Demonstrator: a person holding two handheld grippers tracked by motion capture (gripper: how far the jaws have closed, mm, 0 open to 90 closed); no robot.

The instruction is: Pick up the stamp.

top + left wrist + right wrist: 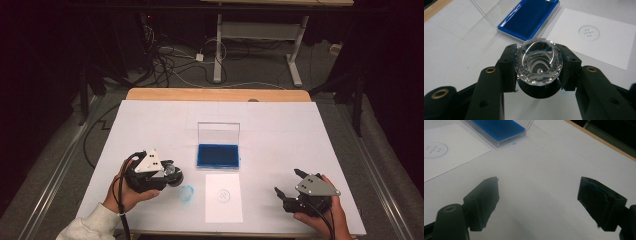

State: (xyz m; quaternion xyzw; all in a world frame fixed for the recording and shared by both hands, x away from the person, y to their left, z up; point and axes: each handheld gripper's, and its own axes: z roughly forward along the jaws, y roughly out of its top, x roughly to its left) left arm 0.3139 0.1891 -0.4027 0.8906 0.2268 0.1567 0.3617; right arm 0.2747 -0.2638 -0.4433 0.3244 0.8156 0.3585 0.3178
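Left gripper clamps the clear faceted crystal-topped stamp between its pads, base hidden; right gripper gapes wide at 4 o'clock.

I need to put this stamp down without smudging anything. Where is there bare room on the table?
Bare table lies between the sheet of paper and the right gripper, and behind the ink pad to the far edge. It is crowded around the left gripper, which grips the crystal-handled stamp beside a blue smudge.

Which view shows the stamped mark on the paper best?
The left gripper view: the round blue mark on the paper is complete. The right gripper view crops the mark at the frame edge; the high view shows it tiny.
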